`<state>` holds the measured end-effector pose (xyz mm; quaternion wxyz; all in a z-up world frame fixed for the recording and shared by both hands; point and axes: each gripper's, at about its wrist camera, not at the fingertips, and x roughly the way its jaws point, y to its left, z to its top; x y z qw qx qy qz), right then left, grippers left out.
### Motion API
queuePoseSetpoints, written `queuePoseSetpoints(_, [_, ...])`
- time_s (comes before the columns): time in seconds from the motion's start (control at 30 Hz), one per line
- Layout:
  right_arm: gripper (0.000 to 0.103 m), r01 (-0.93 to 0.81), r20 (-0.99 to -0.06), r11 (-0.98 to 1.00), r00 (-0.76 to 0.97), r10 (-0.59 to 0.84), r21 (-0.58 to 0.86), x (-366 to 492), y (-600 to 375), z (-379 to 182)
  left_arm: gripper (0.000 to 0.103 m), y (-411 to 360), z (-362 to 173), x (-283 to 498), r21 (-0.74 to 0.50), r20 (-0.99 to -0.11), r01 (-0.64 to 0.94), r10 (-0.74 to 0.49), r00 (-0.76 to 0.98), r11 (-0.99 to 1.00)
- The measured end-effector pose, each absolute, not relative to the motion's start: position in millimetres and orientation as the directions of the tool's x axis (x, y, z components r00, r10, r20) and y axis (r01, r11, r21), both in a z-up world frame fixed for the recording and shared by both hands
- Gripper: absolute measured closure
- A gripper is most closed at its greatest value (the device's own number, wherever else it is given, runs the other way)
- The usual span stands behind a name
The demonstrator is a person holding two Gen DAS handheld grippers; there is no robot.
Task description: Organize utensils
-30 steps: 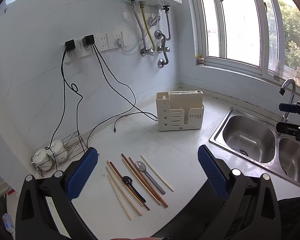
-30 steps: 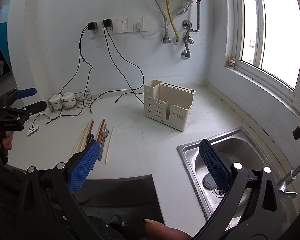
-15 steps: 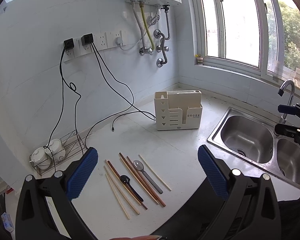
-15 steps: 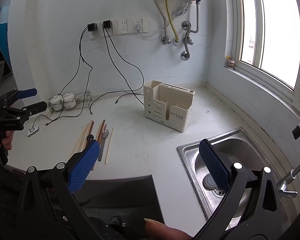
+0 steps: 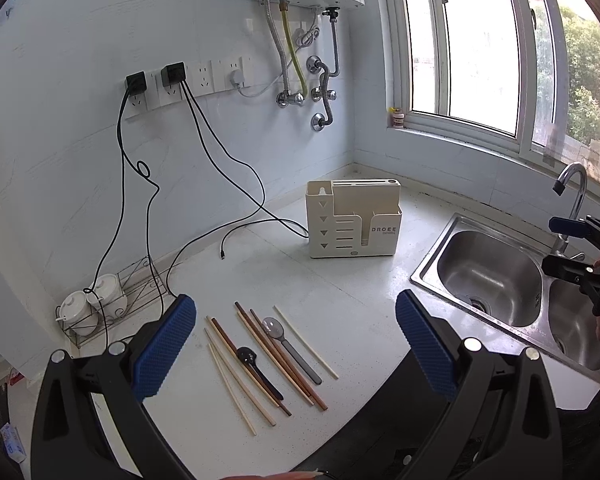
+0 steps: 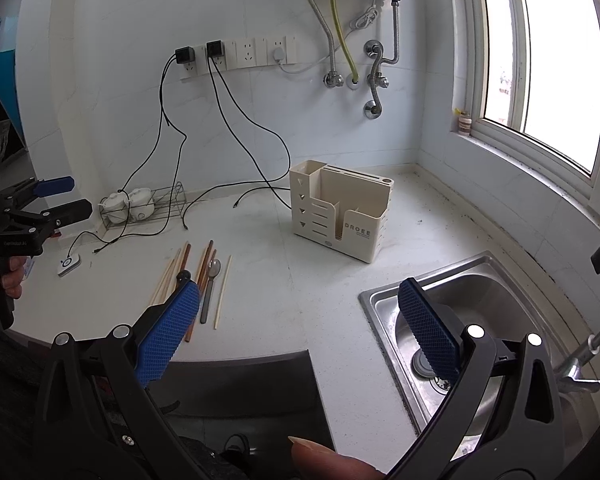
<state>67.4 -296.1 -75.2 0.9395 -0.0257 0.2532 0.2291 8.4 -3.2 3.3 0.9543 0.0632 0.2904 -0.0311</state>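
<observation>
I hold the left gripper (image 5: 296,336) above the near edge of the bench (image 5: 360,280), its jaws spread wide and holding nothing. Between them I see the utensils lying loose in a fan: several chopsticks (image 5: 260,360), a grey spoon (image 5: 288,342) and a black spoon (image 5: 254,364). The cream holder (image 5: 354,220) stands upright well beyond them, near the back wall. My right gripper (image 6: 300,320) hangs over the bench edge beside the sink (image 6: 480,300), jaws equally wide and empty. I judge the step is the first pick. To do it well I would come down on the outermost pale chopstick (image 5: 306,342), which lies apart from the rest, jaws crossing it mid-length, so neighbours stay undisturbed.
</observation>
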Motion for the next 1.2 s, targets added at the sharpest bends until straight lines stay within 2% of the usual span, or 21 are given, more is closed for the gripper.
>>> queuePoseSetpoints(0.47, [0.008,-0.462,-0.452,0.885,0.779,0.434,0.055,63.1,-293.6,-73.4,0.005,-2.1,2.7,8.1,0.104,-0.560,0.096,-0.021,0.828,0.990])
queuePoseSetpoints(1.2, [0.008,-0.470,-0.450,0.881,0.777,0.440,0.051,61.2,-299.3,-74.8,0.005,-10.8,5.7,1.3,0.112,-0.559,0.122,-0.039,0.828,0.986])
